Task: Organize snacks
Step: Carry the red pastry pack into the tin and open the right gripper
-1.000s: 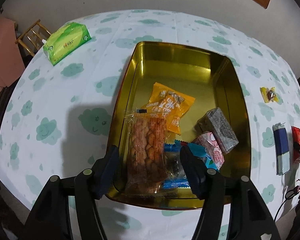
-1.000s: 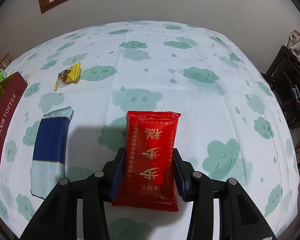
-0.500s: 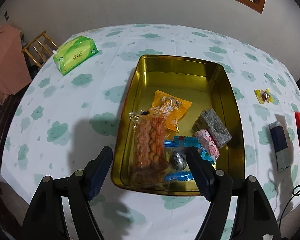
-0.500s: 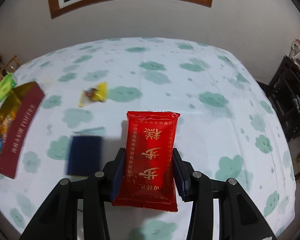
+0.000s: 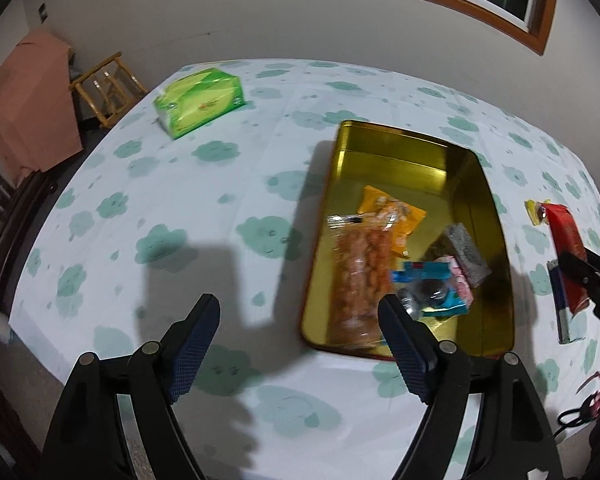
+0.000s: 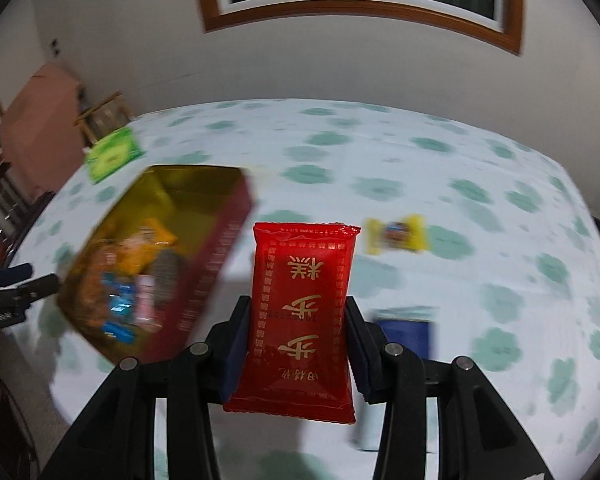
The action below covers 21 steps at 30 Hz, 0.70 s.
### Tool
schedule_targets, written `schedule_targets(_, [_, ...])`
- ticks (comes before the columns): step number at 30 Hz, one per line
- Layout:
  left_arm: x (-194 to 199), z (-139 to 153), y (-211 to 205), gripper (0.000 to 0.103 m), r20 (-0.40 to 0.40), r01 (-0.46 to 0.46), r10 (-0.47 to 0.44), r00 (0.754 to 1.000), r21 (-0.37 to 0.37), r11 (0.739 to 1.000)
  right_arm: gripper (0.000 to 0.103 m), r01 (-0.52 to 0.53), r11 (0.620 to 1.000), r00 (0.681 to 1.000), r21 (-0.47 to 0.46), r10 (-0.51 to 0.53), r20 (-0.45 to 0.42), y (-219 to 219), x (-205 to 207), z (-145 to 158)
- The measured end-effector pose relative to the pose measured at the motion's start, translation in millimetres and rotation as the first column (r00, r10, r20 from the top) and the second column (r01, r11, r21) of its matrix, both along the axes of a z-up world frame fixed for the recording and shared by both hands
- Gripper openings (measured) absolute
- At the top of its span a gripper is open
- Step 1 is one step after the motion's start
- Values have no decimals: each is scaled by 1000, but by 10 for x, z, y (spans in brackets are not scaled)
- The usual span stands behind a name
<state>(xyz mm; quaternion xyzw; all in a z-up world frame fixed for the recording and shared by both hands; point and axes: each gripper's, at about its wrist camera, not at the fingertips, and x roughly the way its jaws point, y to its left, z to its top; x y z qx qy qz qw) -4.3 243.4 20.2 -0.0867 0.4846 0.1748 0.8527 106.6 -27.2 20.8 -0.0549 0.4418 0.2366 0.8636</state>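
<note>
A gold tin (image 5: 496,240) sits on the cloud-print tablecloth and holds several snack packs: an orange packet (image 5: 392,216), a clear bag of peanuts (image 5: 360,268), a blue pack (image 5: 432,284) and a grey bar (image 5: 466,252). My left gripper (image 5: 300,336) is open and empty, in front of the tin's near left corner. My right gripper (image 6: 296,340) is shut on a red snack packet (image 6: 300,312) and holds it above the table, right of the tin (image 6: 204,256). That packet also shows in the left wrist view (image 5: 566,236).
A green tissue pack (image 5: 200,100) lies at the table's far left. A yellow candy (image 6: 396,234) and a dark blue packet (image 6: 406,332) lie on the cloth right of the tin. A wooden chair (image 5: 106,88) and a pink covered object (image 5: 28,108) stand beyond the table's left edge.
My right gripper lifted the red packet and swung left toward the tin. My left gripper pulled back and to the left, away from the tin, still open.
</note>
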Motion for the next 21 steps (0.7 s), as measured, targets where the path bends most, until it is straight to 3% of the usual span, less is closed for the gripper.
schedule_targets(10, [-228,-98,271,80,-12,-73,73,997,-13,997,44,-145,989,989,4,145,-14,933,-227,-8])
schedule_targets(21, [-363,-164,419,80,-22,-121,121,992,-20,992,44,-198,980,980,-31,197,-41,1305,-271,-164])
